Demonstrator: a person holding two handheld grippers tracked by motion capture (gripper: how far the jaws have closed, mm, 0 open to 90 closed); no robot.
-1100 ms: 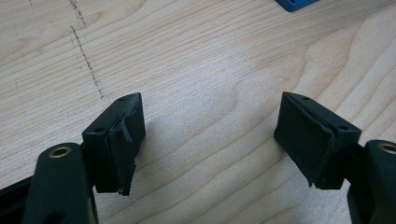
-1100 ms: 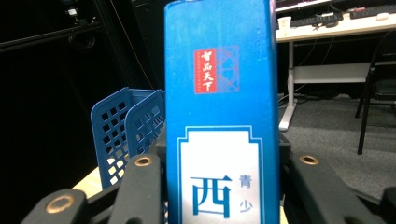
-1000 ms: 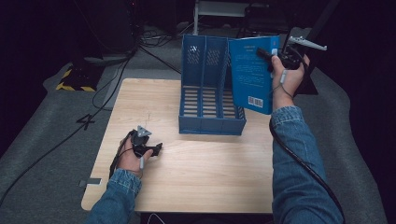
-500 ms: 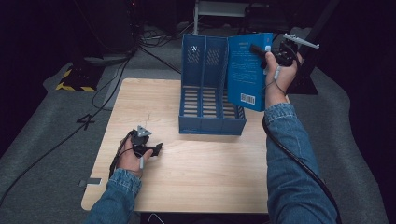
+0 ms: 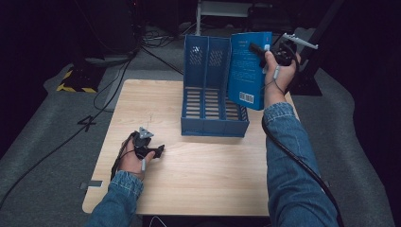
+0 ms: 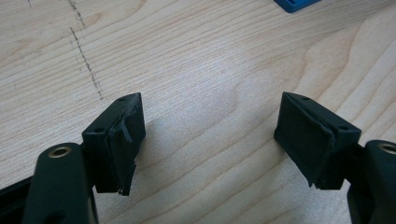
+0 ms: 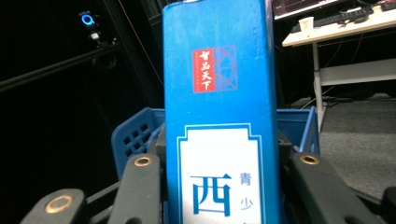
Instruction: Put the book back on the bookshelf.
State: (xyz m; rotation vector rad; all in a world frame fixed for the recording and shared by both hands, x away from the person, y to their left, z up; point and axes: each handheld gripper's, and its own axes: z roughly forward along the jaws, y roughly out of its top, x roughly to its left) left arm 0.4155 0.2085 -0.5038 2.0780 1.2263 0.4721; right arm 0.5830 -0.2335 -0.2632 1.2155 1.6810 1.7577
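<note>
One blue book [image 5: 248, 71] clamped in the right tool [image 5: 265, 49] above one two-slot file rack [image 5: 213, 101] near the counter's [image 5: 198, 184] far edge; left tool [image 5: 158, 151] open, empty.

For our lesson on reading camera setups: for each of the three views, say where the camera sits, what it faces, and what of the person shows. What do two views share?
High view: above the person's side, looking forward and down on the wooden table; both denim forearms and the left gripper show.
Left gripper view: rides the left gripper, facing the tabletop between open jaws.
Right gripper view: rides the right gripper, facing the blue book clamped in its jaws.
Shared: the high and right gripper views both show the book and the blue file rack.
</note>
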